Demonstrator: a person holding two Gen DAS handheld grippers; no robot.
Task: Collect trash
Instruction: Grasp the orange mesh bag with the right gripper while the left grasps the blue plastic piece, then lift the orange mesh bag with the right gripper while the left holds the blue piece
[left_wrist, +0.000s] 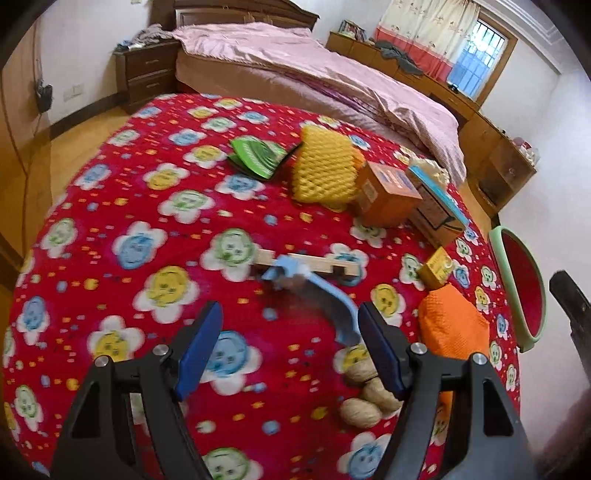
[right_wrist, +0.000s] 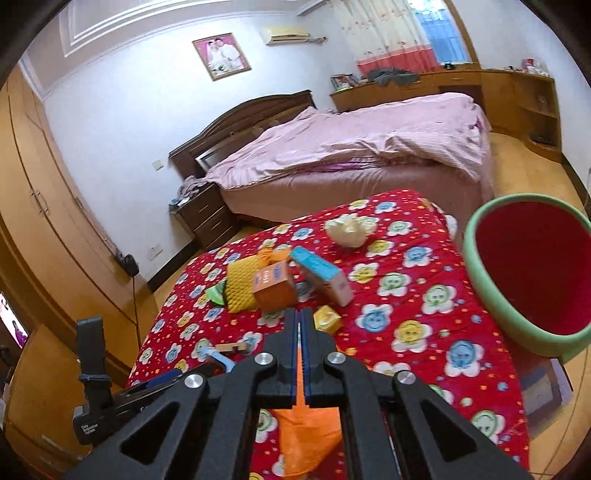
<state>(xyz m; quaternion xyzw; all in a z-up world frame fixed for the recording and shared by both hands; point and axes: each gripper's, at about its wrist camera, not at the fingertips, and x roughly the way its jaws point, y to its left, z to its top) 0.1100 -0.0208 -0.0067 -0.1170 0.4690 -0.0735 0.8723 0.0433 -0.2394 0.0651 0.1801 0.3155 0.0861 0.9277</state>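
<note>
Fleecy flower-print cloth (left_wrist: 147, 206) covers the desk. The yellow foam netting (left_wrist: 323, 173) is rough and meshed, the orange box (left_wrist: 386, 194) matt cardboard, the bin's (right_wrist: 480, 266) green rim smooth plastic, the walnuts (left_wrist: 360, 411) wrinkled.

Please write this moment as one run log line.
right gripper: shut on orange bag | left gripper: open, empty | bin: beside table

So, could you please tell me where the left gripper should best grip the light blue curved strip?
Probably the strip's near end, just beyond the open left gripper. Come from above, jaws across its narrow width: it lies flat on the red flowered cloth, its far end overlapping the wooden piece.
</note>
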